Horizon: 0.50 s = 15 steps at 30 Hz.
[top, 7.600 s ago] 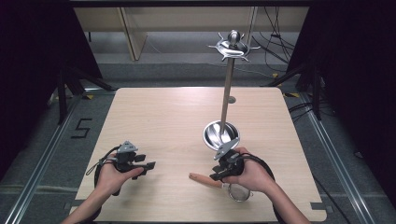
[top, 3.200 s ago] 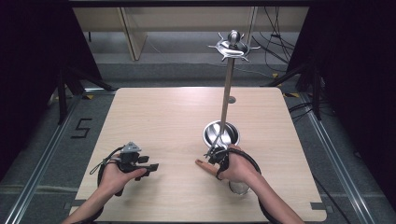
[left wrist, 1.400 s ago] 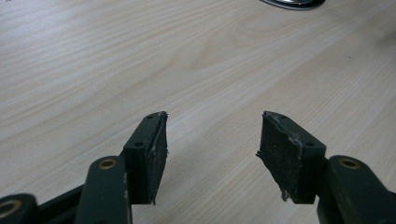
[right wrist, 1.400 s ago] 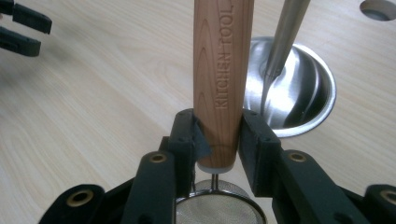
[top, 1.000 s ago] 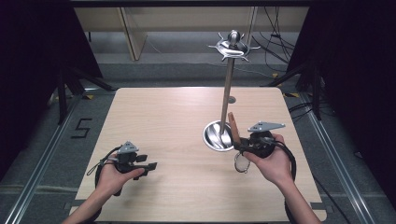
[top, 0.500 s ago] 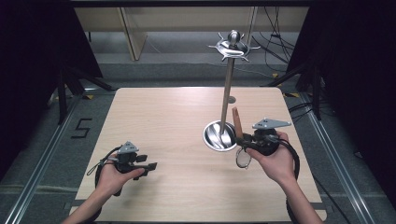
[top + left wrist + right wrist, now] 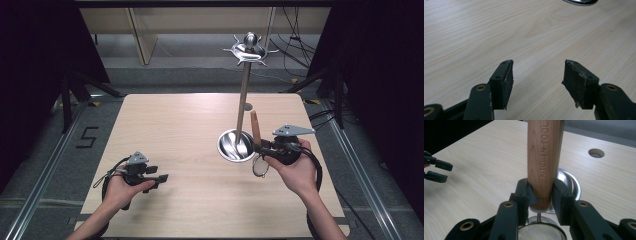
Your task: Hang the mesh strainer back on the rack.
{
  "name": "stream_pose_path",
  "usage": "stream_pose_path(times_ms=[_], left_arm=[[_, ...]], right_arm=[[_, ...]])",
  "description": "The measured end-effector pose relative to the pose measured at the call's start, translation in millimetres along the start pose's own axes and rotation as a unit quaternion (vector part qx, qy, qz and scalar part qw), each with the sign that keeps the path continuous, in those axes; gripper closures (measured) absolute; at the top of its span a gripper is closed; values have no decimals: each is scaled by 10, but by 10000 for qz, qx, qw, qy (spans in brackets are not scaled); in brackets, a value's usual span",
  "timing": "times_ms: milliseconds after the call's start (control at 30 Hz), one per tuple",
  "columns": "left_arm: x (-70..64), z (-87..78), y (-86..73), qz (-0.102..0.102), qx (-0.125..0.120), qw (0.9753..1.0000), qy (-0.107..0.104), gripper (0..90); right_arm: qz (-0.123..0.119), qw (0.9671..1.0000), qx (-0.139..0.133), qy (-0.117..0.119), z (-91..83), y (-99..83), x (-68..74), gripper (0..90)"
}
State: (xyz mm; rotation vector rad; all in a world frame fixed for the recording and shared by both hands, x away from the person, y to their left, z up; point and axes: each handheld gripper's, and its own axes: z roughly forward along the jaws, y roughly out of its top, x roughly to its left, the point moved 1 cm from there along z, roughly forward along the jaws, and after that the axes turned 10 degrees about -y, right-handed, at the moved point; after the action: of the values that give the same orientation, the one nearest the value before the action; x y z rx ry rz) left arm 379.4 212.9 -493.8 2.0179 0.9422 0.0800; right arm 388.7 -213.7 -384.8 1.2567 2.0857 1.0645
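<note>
While clamped on a strainer's wooden handle (image 7: 543, 165), the right gripper (image 7: 541, 195) holds it upright w/ mesh (image 7: 539, 232) below, just beside the steel stand base (image 7: 236, 145); left gripper (image 7: 537, 75) rests released, jaws apart, over the table (image 7: 175, 130).

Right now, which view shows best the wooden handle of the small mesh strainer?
The right gripper view: the wooden handle stands upright, clamped by the right gripper, lettering readable. The high view shows it small beside the steel stand.
</note>
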Motion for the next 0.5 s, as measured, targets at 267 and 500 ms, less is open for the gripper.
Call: stream_pose_path(times_ms=[267, 500], left_arm=[[0, 2, 0, -1, 6, 10000, 2, 402], [-1, 4, -1, -3, 10, 10000, 26, 402]], right_arm=[[-44, 9999, -129, -29, -22, 34, -1, 691], [110, 9998, -184, -25, -61, 75, 12, 691]])
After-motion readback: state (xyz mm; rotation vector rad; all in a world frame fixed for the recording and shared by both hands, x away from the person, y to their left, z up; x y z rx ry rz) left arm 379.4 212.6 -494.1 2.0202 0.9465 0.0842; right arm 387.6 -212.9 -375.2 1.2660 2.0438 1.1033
